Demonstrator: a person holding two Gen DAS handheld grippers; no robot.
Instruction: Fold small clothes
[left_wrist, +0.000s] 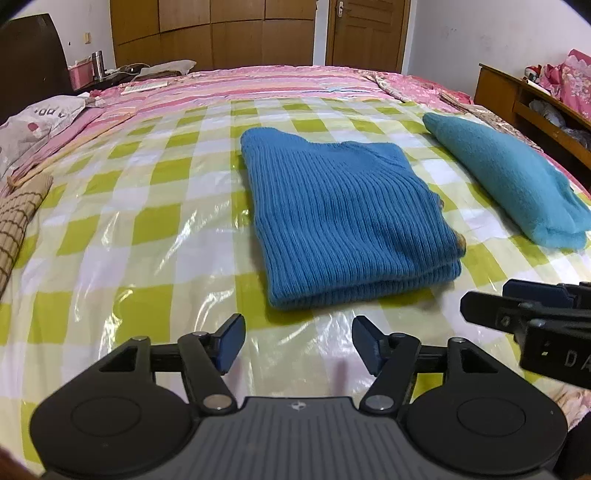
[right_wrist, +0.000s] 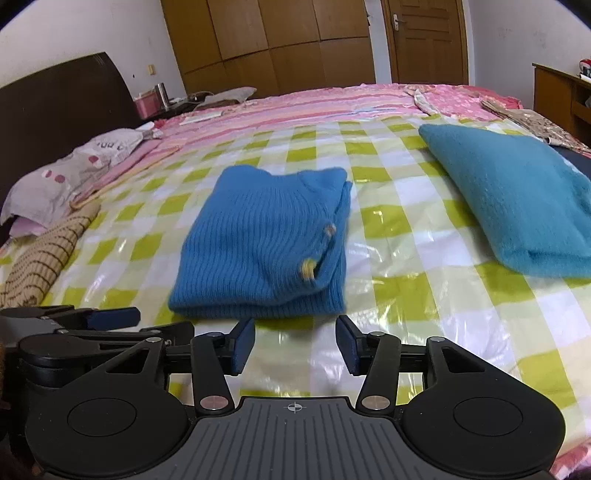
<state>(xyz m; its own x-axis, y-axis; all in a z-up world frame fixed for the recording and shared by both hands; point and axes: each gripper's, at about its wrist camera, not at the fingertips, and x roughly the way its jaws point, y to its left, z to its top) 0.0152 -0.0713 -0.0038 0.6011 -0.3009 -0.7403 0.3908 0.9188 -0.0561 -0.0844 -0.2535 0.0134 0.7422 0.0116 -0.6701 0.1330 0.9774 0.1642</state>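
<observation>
A blue ribbed knit garment (left_wrist: 343, 218) (right_wrist: 266, 247) lies folded into a rectangle on the green-and-white checked plastic sheet (left_wrist: 140, 229) (right_wrist: 399, 236); small yellow buttons show at its right edge. My left gripper (left_wrist: 298, 341) is open just short of its near edge, nothing between the fingers. My right gripper (right_wrist: 295, 345) is also open and empty, close to the same near edge. Each gripper shows in the other's view: the right gripper (left_wrist: 491, 301) at the right, the left gripper (right_wrist: 110, 315) at the left. A folded teal fleece garment (left_wrist: 513, 177) (right_wrist: 517, 199) lies to the right.
A beige checked garment (left_wrist: 18, 221) (right_wrist: 40, 258) lies at the left edge of the bed. Pillows (right_wrist: 70, 173) and a dark headboard (right_wrist: 59, 96) are at the far left. A wooden shelf unit (left_wrist: 532, 99) stands to the right, wardrobes and a door behind.
</observation>
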